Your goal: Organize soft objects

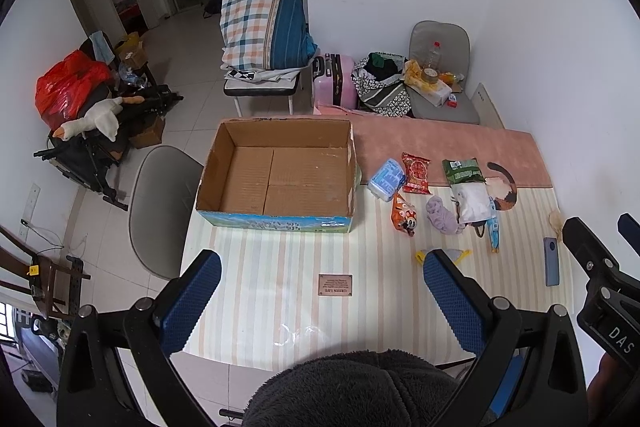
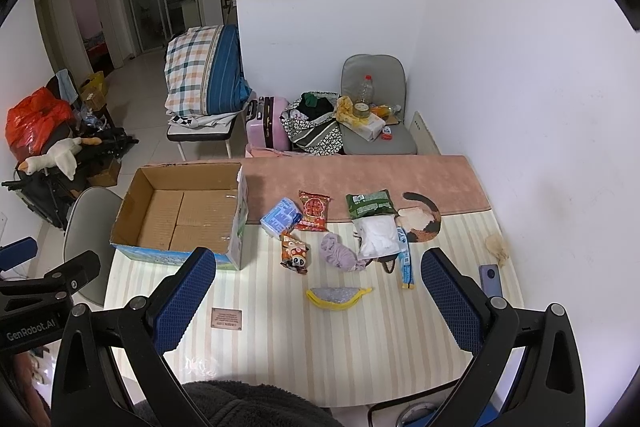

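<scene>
An open, empty cardboard box (image 1: pixel 276 175) (image 2: pixel 180 215) stands at the table's left. To its right lie soft packs: a blue tissue pack (image 1: pixel 386 179) (image 2: pixel 281 217), a red snack bag (image 1: pixel 416 173) (image 2: pixel 314 211), a green bag (image 1: pixel 462 171) (image 2: pixel 369 203), an orange panda bag (image 1: pixel 403 215) (image 2: pixel 295 254), a lilac cloth (image 1: pixel 440 215) (image 2: pixel 339 253), a white pouch (image 1: pixel 474 202) (image 2: pixel 378 237) and a yellow-rimmed pouch (image 2: pixel 338 297). My left gripper (image 1: pixel 322 283) and right gripper (image 2: pixel 318 285) hover open above the near table, holding nothing.
A phone (image 1: pixel 552 261) (image 2: pixel 491 279) lies near the table's right edge beside a blue tube (image 2: pixel 406 265). A pink runner (image 1: pixel 440 143) covers the far side. A grey chair (image 1: pixel 160 203) stands left of the table. Dark fleece (image 1: pixel 356 391) fills the bottom edge.
</scene>
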Motion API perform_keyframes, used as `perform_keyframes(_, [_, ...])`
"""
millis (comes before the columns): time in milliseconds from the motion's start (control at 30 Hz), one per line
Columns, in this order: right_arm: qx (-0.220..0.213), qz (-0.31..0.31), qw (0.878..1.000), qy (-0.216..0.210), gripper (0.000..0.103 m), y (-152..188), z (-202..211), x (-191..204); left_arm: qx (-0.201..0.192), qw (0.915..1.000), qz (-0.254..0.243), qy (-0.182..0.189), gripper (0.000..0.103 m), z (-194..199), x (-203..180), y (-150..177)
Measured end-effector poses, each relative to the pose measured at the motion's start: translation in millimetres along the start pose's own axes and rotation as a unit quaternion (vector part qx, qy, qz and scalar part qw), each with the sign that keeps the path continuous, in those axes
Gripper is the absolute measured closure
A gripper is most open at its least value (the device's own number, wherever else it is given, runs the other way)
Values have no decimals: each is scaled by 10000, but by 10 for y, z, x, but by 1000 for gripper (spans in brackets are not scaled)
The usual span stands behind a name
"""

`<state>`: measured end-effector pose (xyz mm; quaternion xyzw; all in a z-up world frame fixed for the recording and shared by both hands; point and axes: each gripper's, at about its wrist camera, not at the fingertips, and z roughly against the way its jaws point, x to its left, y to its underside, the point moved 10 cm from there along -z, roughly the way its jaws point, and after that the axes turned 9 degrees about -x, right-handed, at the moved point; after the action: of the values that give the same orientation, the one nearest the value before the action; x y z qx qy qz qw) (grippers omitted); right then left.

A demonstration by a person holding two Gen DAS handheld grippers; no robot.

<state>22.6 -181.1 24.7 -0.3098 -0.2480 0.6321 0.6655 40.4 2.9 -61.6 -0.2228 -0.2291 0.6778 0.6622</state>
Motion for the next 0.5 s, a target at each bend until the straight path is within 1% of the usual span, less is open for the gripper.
perform_keyframes(500, [2, -18, 10000, -44, 0, -12, -58, 23, -4, 10000, 1, -17, 0, 0, 13, -5])
